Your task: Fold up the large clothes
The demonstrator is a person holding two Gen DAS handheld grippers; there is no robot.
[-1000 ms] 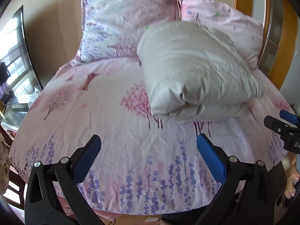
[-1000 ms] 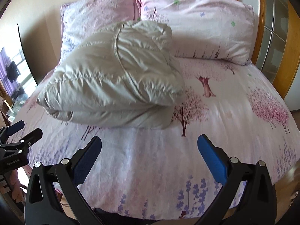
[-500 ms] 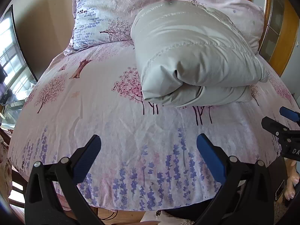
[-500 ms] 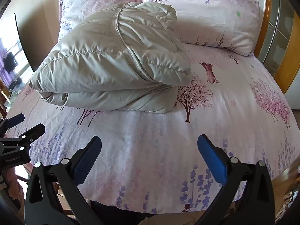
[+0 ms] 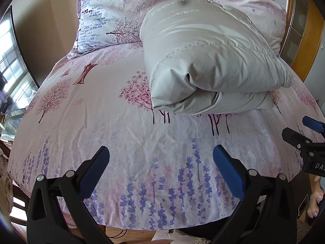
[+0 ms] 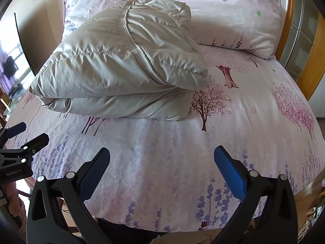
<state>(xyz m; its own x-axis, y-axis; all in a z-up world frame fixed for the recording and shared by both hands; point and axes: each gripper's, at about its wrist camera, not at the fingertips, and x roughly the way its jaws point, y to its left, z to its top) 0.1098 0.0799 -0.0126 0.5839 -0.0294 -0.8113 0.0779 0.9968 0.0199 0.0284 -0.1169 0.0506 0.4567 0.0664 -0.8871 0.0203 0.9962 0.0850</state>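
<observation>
A pale grey puffer coat [image 5: 205, 61] lies folded into a thick bundle on the bed, toward the pillows; it also shows in the right wrist view [image 6: 121, 65]. My left gripper [image 5: 160, 158] is open and empty over the near part of the bed, well short of the coat. My right gripper [image 6: 161, 159] is open and empty, also short of the coat. Each gripper shows at the edge of the other's view: the right gripper [image 5: 304, 136] at far right, the left gripper [image 6: 18, 138] at far left.
The bed sheet [image 5: 113, 122] is pink with tree and lavender prints. Two matching pillows [image 6: 223, 14] stand against the wooden headboard [image 6: 288, 20]. A dark screen [image 5: 18, 40] and a window are at left. The bed's front edge is just below the grippers.
Both grippers have moved forward and lower toward the bed, so the folded coat looks larger and nearer. Both stay open. The coat has not moved.
</observation>
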